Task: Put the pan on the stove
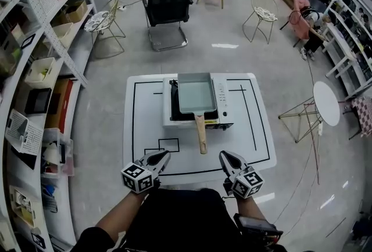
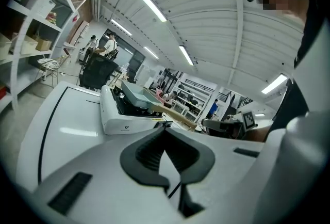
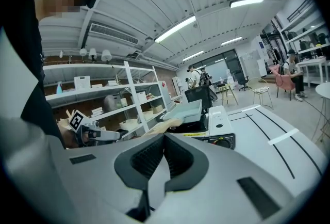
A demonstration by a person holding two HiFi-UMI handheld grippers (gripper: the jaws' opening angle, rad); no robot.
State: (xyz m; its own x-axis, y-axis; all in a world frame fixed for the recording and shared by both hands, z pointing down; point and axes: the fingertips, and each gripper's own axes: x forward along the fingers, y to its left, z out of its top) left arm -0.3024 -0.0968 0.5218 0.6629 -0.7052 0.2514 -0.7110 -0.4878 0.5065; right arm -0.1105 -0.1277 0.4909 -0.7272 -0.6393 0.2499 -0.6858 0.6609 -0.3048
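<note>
A rectangular pale green pan (image 1: 196, 93) sits on the white portable stove (image 1: 223, 97) in the middle of the white table (image 1: 145, 105). Its wooden handle (image 1: 201, 134) points toward me over the stove's front edge. Both grippers hover near the table's front edge, well short of the pan. My left gripper (image 1: 162, 158) is shut with nothing in it, and my right gripper (image 1: 226, 158) is shut and empty too. In the left gripper view the stove (image 2: 119, 113) and pan (image 2: 136, 95) lie ahead; in the right gripper view the pan (image 3: 184, 112) rests on the stove (image 3: 219, 124).
Shelving with boxes (image 1: 35, 71) runs along the left. A black office chair (image 1: 167, 7) and wire chairs (image 1: 261, 15) stand beyond the table. A small round white table (image 1: 326, 103) is at the right. Black lines mark the tabletop.
</note>
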